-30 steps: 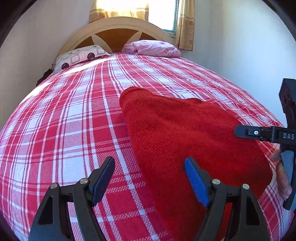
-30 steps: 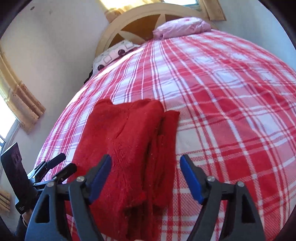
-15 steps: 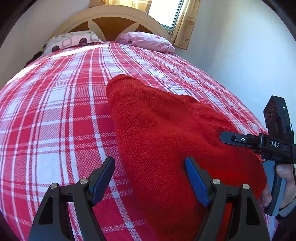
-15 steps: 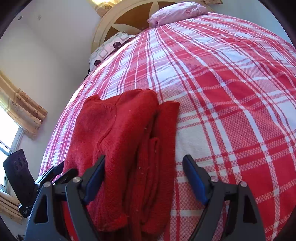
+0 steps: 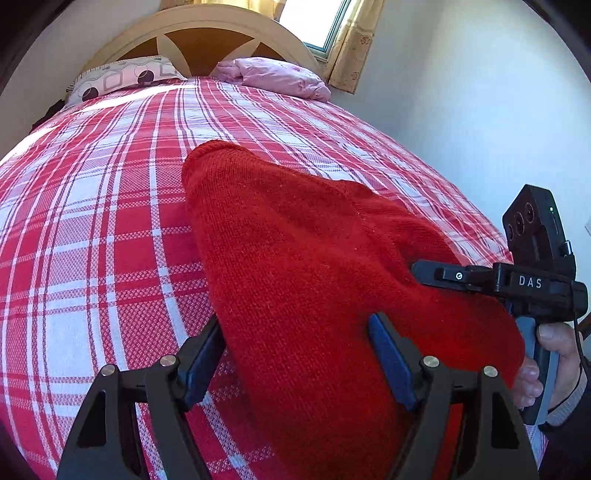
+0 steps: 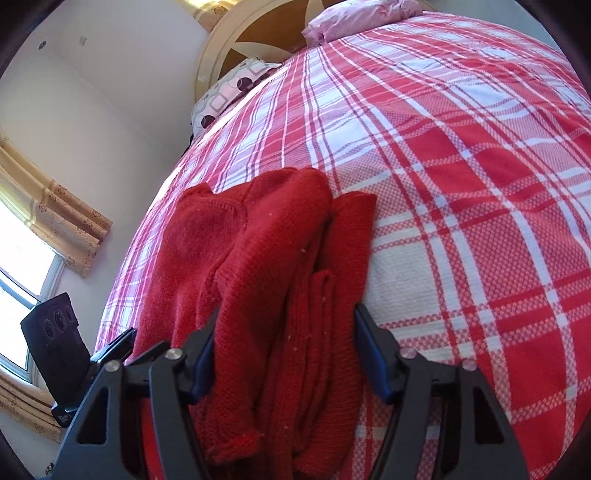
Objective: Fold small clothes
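Observation:
A red knit sweater (image 5: 314, 258) lies folded lengthwise on the plaid bed (image 5: 92, 240). My left gripper (image 5: 295, 354) straddles its near left edge with the jaws wide and closing slightly; knit lies between them, ungripped. In the right wrist view the sweater (image 6: 258, 240) shows bunched layers, with a sleeve folded along its right side. My right gripper (image 6: 284, 350) is closing on those layers, and both pads touch the knit. The right gripper (image 5: 436, 275), held by a hand (image 5: 557, 354), reaches in from the right in the left wrist view. The left gripper (image 6: 122, 339) shows at the sweater's far edge.
The red and white plaid cover (image 6: 480, 184) spreads wide to the right of the sweater. A patterned pillow (image 5: 122, 77) and a pink pillow (image 5: 273, 75) lie by the wooden headboard (image 5: 195, 33). A white wall (image 5: 480, 110) runs close along the bed's right side.
The right jaws have narrowed onto the sweater's bunched layers as that gripper sank closer to it. The left gripper turned, and the sweater edge now lies between its jaws.

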A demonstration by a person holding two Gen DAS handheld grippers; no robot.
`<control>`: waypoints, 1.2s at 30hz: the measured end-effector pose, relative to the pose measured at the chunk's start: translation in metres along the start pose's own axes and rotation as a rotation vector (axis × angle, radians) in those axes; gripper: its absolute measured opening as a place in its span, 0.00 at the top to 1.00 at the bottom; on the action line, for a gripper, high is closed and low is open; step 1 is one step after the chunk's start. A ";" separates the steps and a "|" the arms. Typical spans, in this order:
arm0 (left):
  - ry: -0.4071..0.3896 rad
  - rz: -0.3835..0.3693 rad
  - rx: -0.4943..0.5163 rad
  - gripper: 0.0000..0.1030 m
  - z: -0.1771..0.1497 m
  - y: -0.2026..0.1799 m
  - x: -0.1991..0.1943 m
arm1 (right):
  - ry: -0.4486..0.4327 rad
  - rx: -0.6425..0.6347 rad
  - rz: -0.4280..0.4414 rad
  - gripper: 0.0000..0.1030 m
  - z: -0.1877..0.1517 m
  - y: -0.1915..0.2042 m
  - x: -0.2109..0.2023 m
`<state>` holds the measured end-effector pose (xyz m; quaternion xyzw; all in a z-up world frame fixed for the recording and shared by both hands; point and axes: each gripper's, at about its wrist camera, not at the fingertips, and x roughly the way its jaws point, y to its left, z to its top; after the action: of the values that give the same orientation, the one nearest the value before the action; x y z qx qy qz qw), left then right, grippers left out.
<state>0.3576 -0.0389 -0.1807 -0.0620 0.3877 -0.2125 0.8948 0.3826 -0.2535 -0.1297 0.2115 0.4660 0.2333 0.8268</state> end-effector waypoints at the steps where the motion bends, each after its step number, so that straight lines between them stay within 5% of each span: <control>1: -0.005 0.000 0.002 0.33 0.000 0.000 -0.001 | 0.001 0.005 0.015 0.49 -0.001 0.000 0.001; 8: -0.047 0.028 0.041 0.55 -0.002 -0.008 -0.009 | -0.033 -0.031 0.005 0.57 -0.006 0.007 -0.002; 14: -0.061 0.061 0.036 0.64 -0.001 -0.012 -0.015 | -0.057 -0.067 -0.041 0.59 -0.010 0.016 -0.003; 22: -0.055 0.092 0.041 0.68 0.001 -0.019 -0.035 | -0.099 -0.097 -0.078 0.63 -0.012 0.030 -0.011; 36: -0.116 0.176 0.005 0.68 -0.014 -0.007 -0.119 | -0.102 -0.147 0.027 0.68 -0.031 0.088 -0.019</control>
<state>0.2729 0.0066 -0.1089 -0.0376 0.3387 -0.1303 0.9311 0.3303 -0.1903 -0.0817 0.1683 0.4020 0.2669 0.8596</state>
